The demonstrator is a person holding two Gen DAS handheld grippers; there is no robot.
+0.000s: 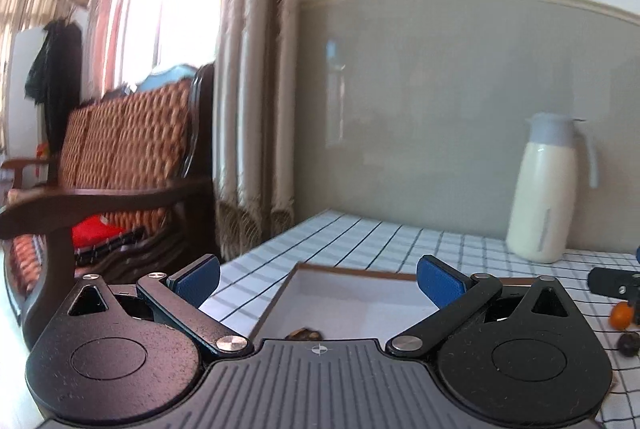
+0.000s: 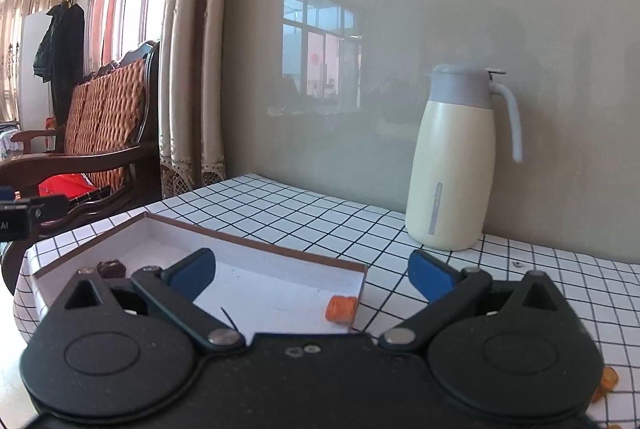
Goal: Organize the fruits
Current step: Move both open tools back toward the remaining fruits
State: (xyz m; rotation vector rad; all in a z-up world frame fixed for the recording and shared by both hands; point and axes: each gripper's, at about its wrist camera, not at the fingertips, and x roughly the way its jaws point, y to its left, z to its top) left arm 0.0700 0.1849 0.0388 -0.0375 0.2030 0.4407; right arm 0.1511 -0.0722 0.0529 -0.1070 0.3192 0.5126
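Note:
A shallow white tray with a brown rim [image 2: 280, 249] lies on the checked tablecloth; it also shows in the left wrist view [image 1: 352, 271]. In it lie an orange fruit piece [image 2: 341, 308] at the right wall and a dark brown fruit [image 2: 112, 267] at the left. The dark fruit [image 1: 305, 333] peeks over the left gripper's body. My left gripper [image 1: 318, 281] is open and empty above the tray. My right gripper [image 2: 312, 275] is open and empty over the tray's right end. An orange fruit [image 1: 621, 315] and a dark fruit [image 1: 629, 343] lie on the cloth, right of the left gripper.
A cream thermos jug with a grey lid [image 2: 454, 165] stands at the back by the wall, and shows in the left wrist view [image 1: 546, 189]. Orange pieces [image 2: 606, 383] lie at the right gripper's right edge. A wooden sofa [image 1: 100, 165] stands left of the table.

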